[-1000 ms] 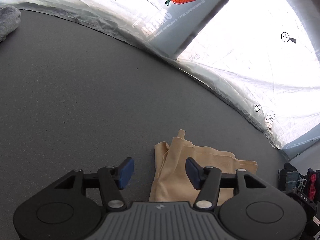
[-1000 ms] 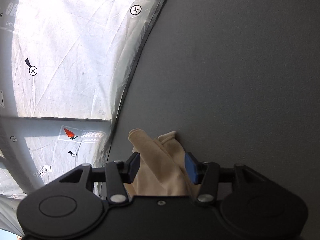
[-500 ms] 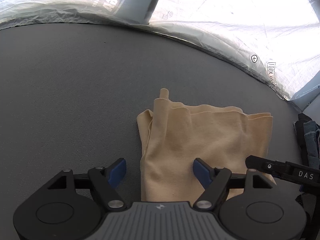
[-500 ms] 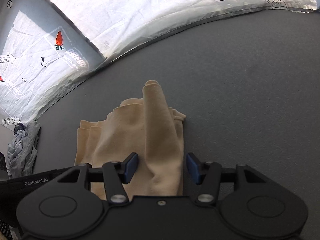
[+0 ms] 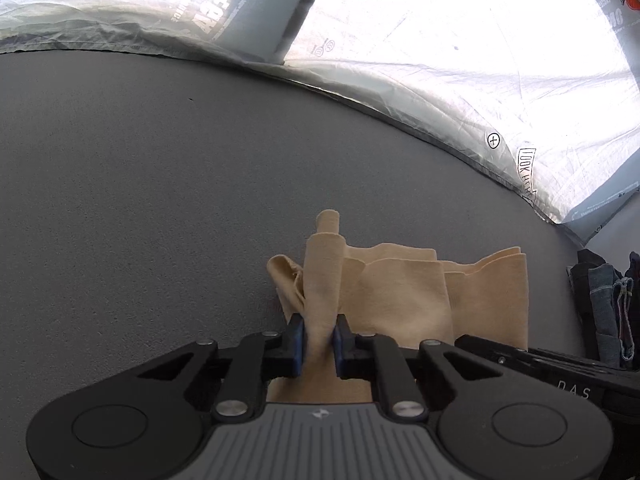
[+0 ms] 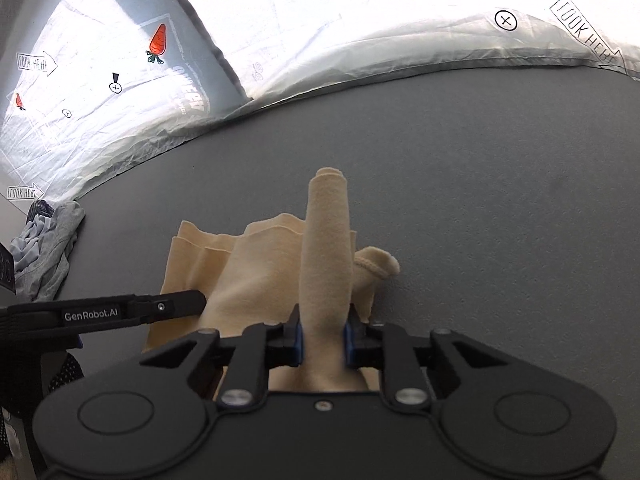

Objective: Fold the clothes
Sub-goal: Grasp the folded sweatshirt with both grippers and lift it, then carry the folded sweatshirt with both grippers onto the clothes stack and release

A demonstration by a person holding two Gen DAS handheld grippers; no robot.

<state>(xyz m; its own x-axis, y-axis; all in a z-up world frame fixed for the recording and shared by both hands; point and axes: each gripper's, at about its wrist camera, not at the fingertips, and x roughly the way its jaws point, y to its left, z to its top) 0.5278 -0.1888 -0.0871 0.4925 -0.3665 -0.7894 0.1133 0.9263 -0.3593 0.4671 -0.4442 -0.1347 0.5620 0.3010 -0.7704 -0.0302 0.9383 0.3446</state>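
From my feed this reads as a staged data-collection setup, not a lived-in home. I am working over a plain grey felt-like surface [image 5: 160, 200] with a crinkled white plastic sheet [image 6: 360, 40] hung behind it, backlit and printed with carrot pictures [image 6: 157, 40], crosshair markers [image 6: 505, 21] and "LOOK HERE" arrows [image 6: 586, 36]. Spare garments wait at the edges: a grey pile [image 6: 48, 248] and folded denim [image 5: 608, 304].

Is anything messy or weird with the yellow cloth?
Nothing is broken or spilled. The tan cloth looks bunched: each tool, left and right, is closing on a pinched ridge of it, so fabric stands up in folds instead of lying flat on the gray table.
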